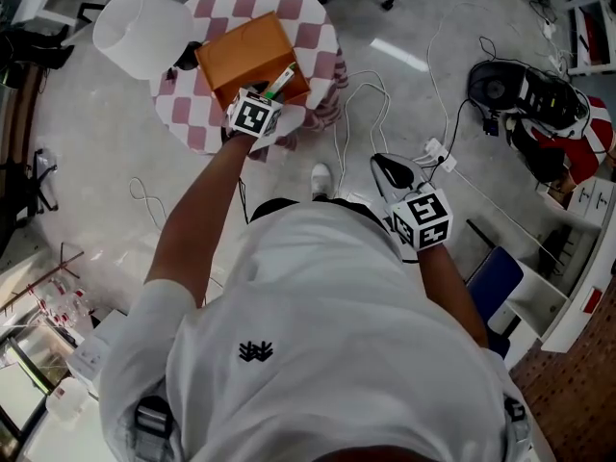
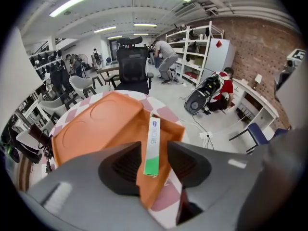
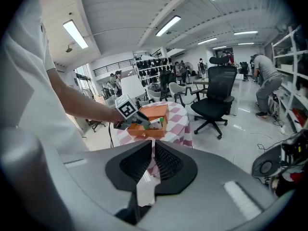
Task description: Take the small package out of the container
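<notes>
White and rounded, a shape (image 1: pixel 140 27) at the far left is hard to name. The round table (image 1: pixel 207 114) overlaps its right side. A pink-and-white checked cloth covers the table and hangs over its edge. An orange box (image 1: pixel 245 56) sits on the side of the table nearest the person, close to the rim.

The left claw (image 2: pixel 154 148) is spread wide at the box's near right corner. The small package (image 2: pixel 153 129) stands between the jaws with a gap on each side, so neither pad presses on it. It is a slim white carton with one green end, and that end is the one nearest the claw. It leans against the box's wall; whether it rests inside or on the rim cannot be told. It carries blue print too small to read. In the head view the marker cube covers this claw's jaws, and in the left gripper view the jaws hide the box's near side.

The person's white shirt fills the lower middle of the head view and hides the floor there.

The right claw (image 3: pixel 153 146) is held low, well apart from the table. Its jaws are pressed together, with nothing between them.

Further right the pale floor lies open, crossed by loose cables and a power strip (image 1: pixel 433 152). A black, white and red bag (image 1: pixel 534 99) lies beyond it. White shelving (image 1: pixel 568 296) is cut off by the right border.
</notes>
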